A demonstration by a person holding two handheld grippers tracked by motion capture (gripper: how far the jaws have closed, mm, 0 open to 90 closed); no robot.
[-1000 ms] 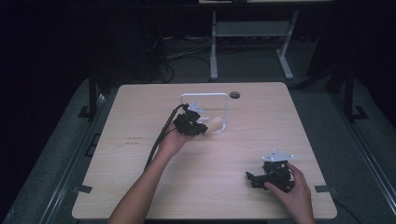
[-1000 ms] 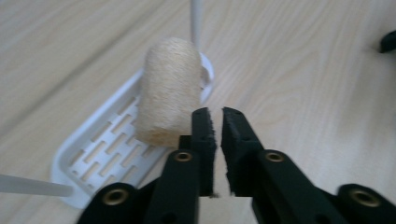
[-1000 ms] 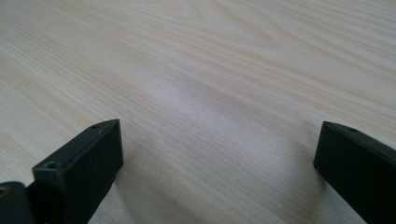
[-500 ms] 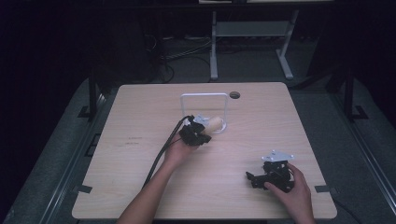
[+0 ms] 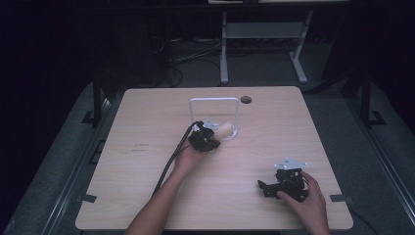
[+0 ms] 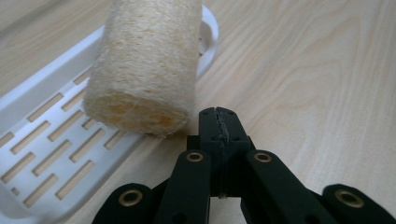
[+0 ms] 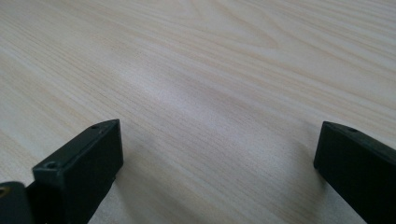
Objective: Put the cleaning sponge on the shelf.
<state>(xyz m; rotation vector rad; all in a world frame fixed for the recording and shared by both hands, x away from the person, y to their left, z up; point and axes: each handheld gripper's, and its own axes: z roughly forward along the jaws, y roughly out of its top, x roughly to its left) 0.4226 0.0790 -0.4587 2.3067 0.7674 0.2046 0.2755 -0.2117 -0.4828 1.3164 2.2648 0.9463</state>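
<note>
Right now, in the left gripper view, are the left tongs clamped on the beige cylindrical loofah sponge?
No: the left tongs are shut on nothing, and the beige cylindrical loofah sponge rests just ahead on the white slotted plastic tray.

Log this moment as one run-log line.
left gripper: shut, empty, beside loofah roll | loofah roll: on white slotted tray edge | right gripper: open, resting on table

Both black, angular plastic tongs, left [image 5: 213,143] and right [image 5: 265,187], show brass-ringed pivot screws; a black cable trails from the left, a grey three-cornered plate tops the right.
</note>
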